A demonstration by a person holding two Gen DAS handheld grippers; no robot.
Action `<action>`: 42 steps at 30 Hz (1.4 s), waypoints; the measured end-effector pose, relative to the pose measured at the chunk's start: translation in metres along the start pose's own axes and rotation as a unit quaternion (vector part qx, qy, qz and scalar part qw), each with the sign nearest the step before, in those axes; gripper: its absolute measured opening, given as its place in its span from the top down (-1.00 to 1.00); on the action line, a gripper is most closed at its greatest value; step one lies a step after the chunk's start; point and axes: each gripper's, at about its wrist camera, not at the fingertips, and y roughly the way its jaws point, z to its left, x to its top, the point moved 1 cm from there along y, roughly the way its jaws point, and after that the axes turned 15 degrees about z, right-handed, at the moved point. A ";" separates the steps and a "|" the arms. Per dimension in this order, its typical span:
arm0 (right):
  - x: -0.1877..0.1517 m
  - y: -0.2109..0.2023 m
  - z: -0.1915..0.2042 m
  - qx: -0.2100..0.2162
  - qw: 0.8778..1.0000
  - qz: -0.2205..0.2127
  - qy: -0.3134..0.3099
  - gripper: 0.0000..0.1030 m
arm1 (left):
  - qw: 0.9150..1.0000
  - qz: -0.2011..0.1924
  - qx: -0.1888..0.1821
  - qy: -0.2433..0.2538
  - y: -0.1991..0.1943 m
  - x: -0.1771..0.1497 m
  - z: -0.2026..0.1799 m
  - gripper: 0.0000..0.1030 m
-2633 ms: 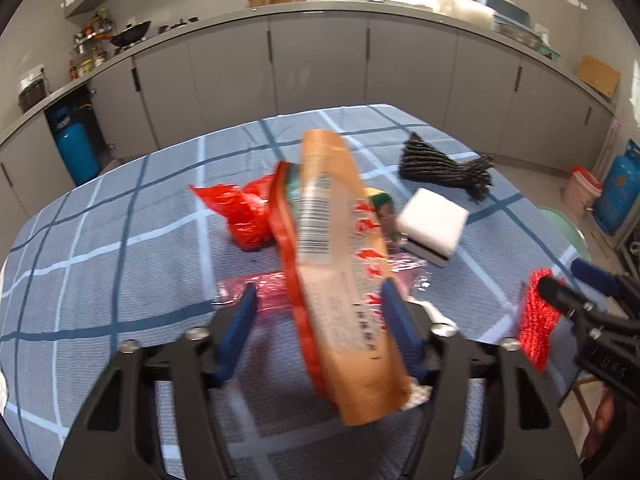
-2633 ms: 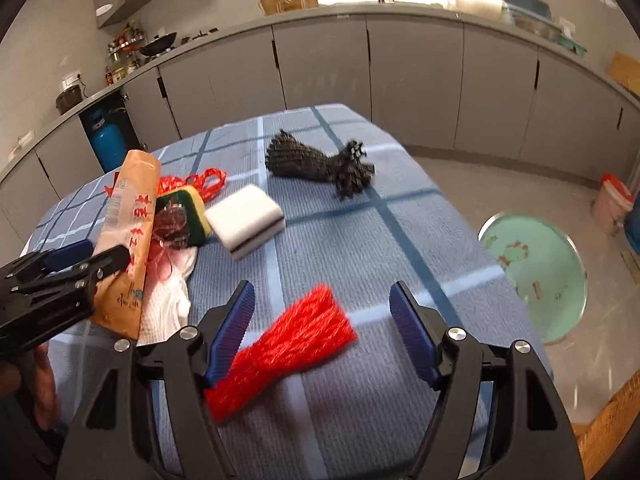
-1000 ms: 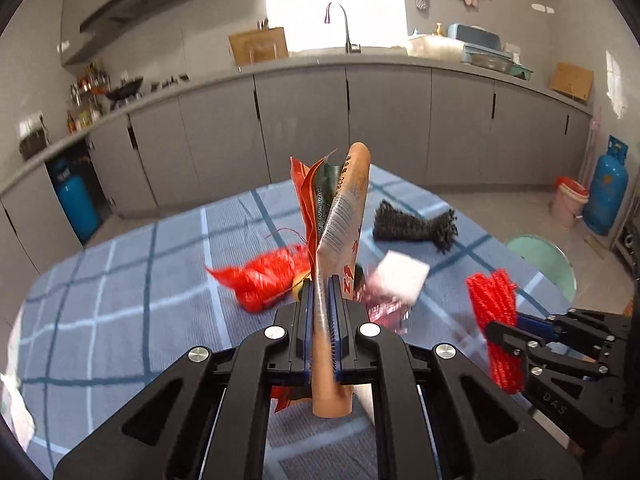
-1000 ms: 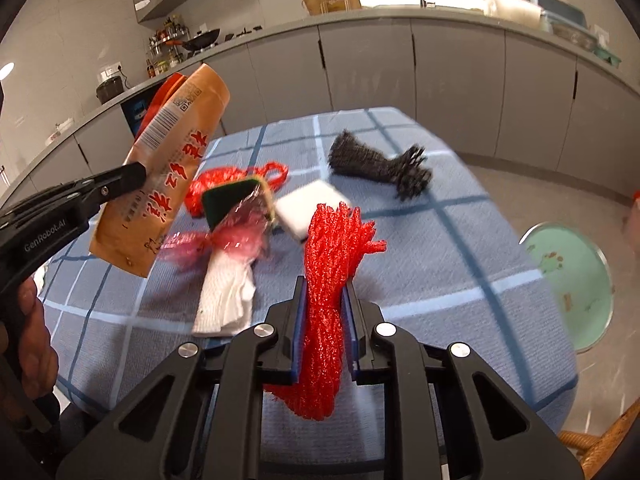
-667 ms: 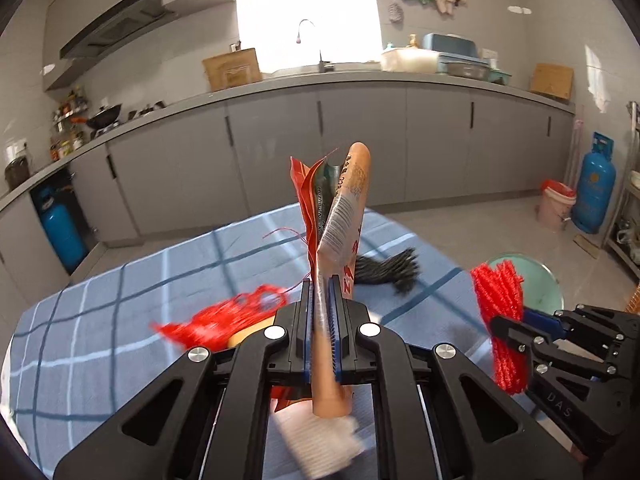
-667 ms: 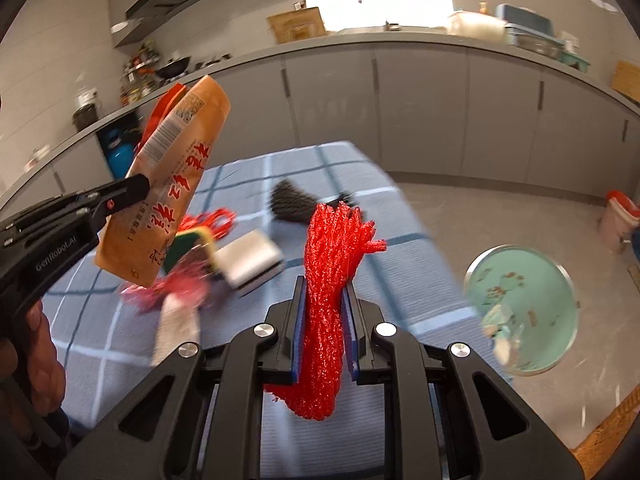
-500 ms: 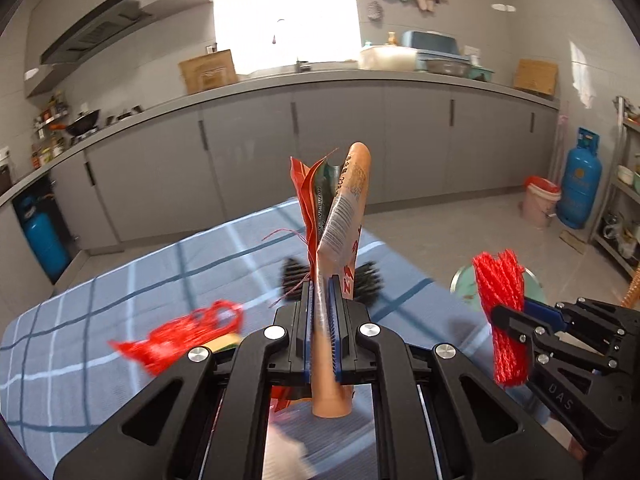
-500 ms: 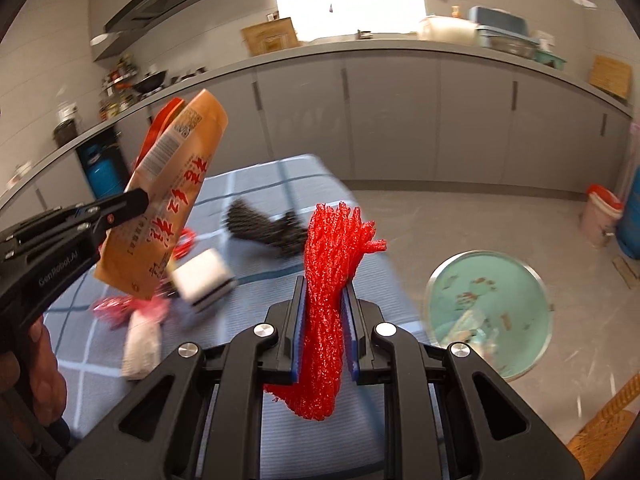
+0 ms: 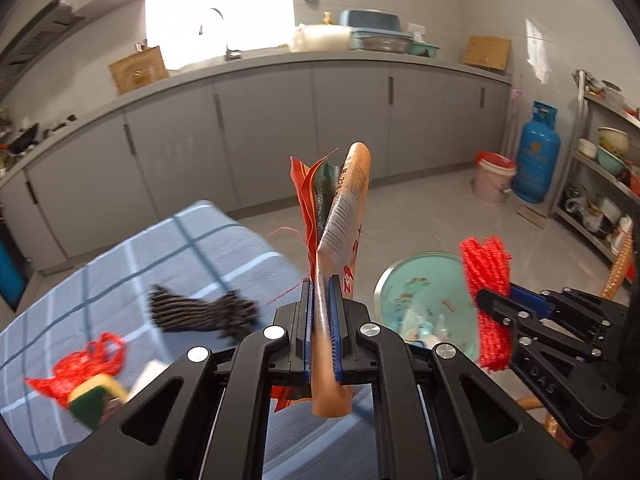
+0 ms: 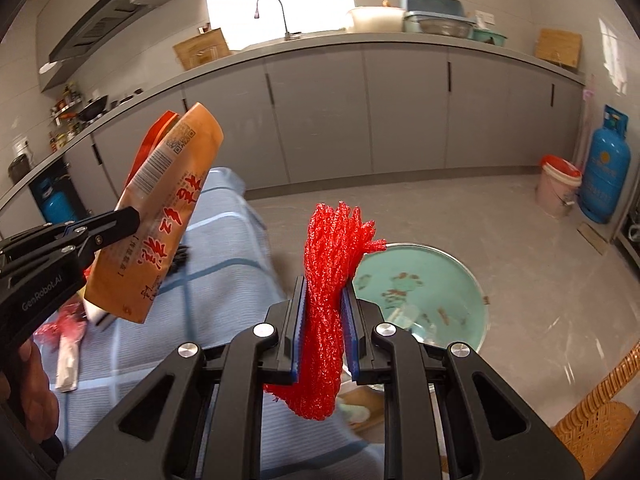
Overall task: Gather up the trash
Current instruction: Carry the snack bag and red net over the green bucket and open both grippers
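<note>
My left gripper [image 9: 321,312] is shut on an orange snack wrapper [image 9: 340,236] and holds it upright in the air; it also shows in the right wrist view [image 10: 160,216]. My right gripper [image 10: 323,312] is shut on a red mesh bag [image 10: 332,280], also seen in the left wrist view [image 9: 488,280]. Both are held past the table's right edge, near a teal trash bin [image 10: 432,284] on the floor, also in the left wrist view [image 9: 420,288].
The blue checked table [image 9: 120,256] carries a black mesh bundle [image 9: 200,312], a red net bag [image 9: 80,368], a green-yellow sponge [image 9: 92,398] and white paper [image 10: 68,364]. A pink bucket [image 10: 558,184], a blue gas cylinder [image 10: 606,164] and a wicker chair [image 10: 596,420] stand at right.
Both grippers closed on their items, lifted them off the table and swung right; the trash bin has come closer and the table has slid left.
</note>
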 end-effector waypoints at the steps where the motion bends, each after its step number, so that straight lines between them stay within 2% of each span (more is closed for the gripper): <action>1: 0.000 0.002 -0.006 -0.002 1.000 0.001 0.004 0.65 | 1.000 0.002 -0.003 0.002 0.004 0.002 -0.004 0.83; 5: 0.006 0.017 -0.033 -0.013 1.000 0.010 0.020 0.65 | 0.999 0.024 -0.028 0.012 0.030 0.014 -0.026 0.83; 14: 0.012 0.058 -0.079 -0.022 0.998 0.035 0.044 0.65 | 0.997 0.056 -0.047 0.027 0.087 0.034 -0.061 0.82; 27: 0.015 0.088 -0.123 -0.031 0.996 0.054 0.067 0.63 | 0.992 0.100 -0.068 0.046 0.139 0.038 -0.097 0.79; 30: 0.016 0.089 -0.126 -0.028 0.996 0.053 0.069 0.55 | 0.991 0.103 -0.070 0.048 0.143 0.040 -0.100 0.58; 32: 0.017 0.088 -0.130 -0.028 0.996 0.047 0.072 0.48 | 0.992 0.101 -0.066 0.045 0.143 0.041 -0.100 0.35; 33: 0.017 0.087 -0.130 -0.028 0.996 0.046 0.075 0.39 | 0.992 0.099 -0.066 0.045 0.143 0.041 -0.100 0.31; 36: 0.017 0.085 -0.133 -0.031 0.995 0.043 0.081 0.36 | 0.992 0.097 -0.065 0.046 0.140 0.041 -0.100 0.19; 38: 0.017 0.082 -0.134 -0.027 0.995 0.042 0.086 0.30 | 0.993 0.091 -0.063 0.044 0.138 0.042 -0.097 -0.20; 39: 0.017 0.082 -0.134 -0.026 0.995 0.041 0.087 0.20 | 0.993 0.086 -0.066 0.041 0.136 0.042 -0.096 -0.21; 42: 0.016 0.078 -0.135 -0.028 0.995 0.038 0.089 0.14 | 0.994 0.081 -0.060 0.043 0.133 0.042 -0.094 -0.21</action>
